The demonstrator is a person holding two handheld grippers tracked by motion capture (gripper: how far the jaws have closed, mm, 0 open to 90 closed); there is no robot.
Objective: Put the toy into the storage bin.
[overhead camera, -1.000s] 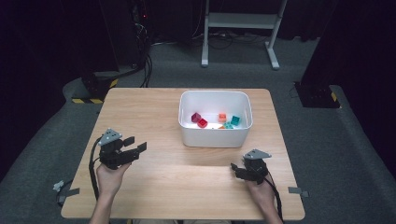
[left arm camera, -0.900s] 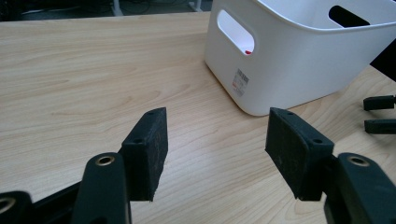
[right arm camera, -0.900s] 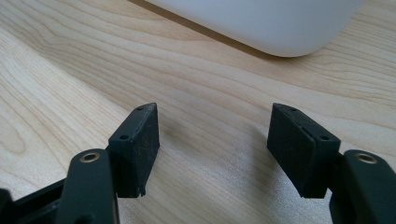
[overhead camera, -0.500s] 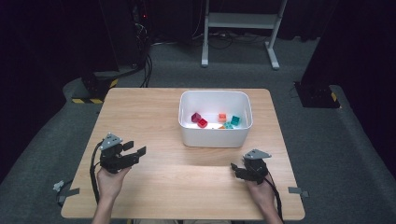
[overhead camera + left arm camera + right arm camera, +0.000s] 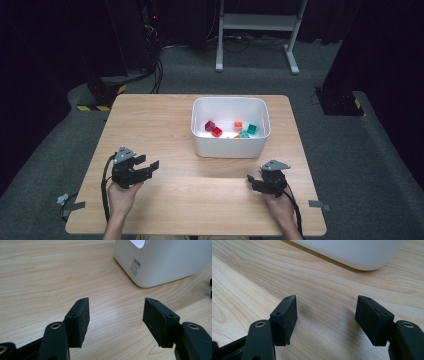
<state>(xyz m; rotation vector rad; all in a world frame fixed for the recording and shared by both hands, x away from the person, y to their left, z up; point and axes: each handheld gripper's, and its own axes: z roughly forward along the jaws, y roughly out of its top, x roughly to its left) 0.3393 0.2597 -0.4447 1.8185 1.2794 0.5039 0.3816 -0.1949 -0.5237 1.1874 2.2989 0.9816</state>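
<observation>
My white plastic tub — smooth, round-cornered, glossy, a barcode label on one wall — sits toward the far middle of the bench, holding small red, orange and teal blocks. My left tool and right tool rest near the bench's front edge, well apart, jaws spread with nothing between them over pale, matte woodgrain.
</observation>
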